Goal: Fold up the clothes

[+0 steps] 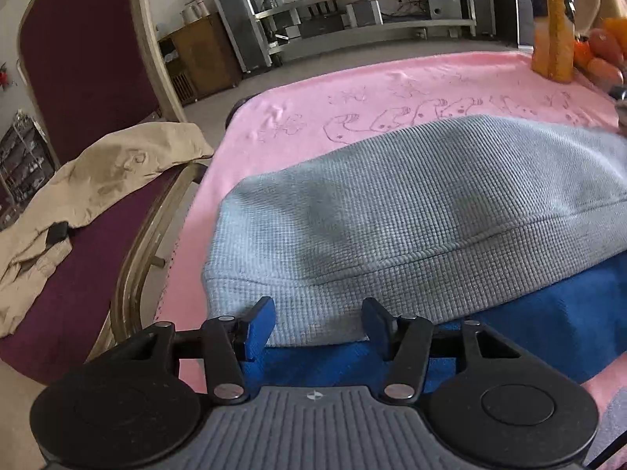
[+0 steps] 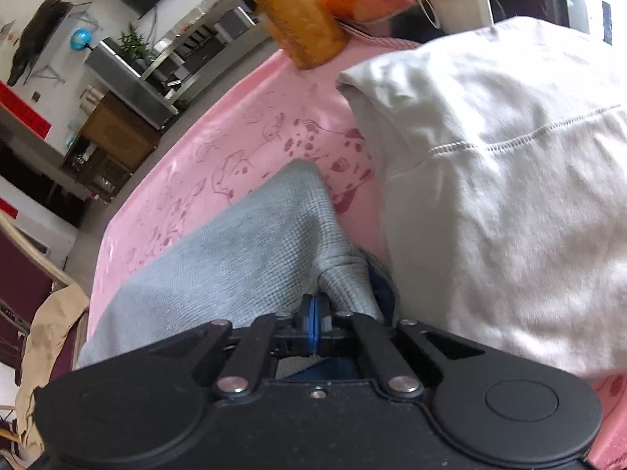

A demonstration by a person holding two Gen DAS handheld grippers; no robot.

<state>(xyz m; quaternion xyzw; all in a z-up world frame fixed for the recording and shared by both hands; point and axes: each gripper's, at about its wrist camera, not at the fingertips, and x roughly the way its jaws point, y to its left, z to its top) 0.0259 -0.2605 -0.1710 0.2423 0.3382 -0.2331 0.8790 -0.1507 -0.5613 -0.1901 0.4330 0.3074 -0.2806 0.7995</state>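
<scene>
A grey waffle-knit garment (image 1: 411,203) lies on a pink printed blanket (image 1: 313,117), partly over a blue cloth (image 1: 548,305). My left gripper (image 1: 319,313) stands open at the garment's near hem. The hem lies between its fingers (image 1: 262,313), and the pads do not press on it. In the right wrist view the same grey garment (image 2: 235,258) bunches up into a ridge at my right gripper (image 2: 313,313), which is shut on that gathered fabric. A bit of blue cloth (image 2: 380,286) shows beside the pinch.
A maroon chair (image 1: 78,58) stands left of the blanket with a beige garment (image 1: 98,180) draped on its seat. A white garment (image 2: 490,196) is heaped to the right. An orange-yellow post (image 2: 290,19) and orange plush shapes (image 1: 603,51) sit at the far edge.
</scene>
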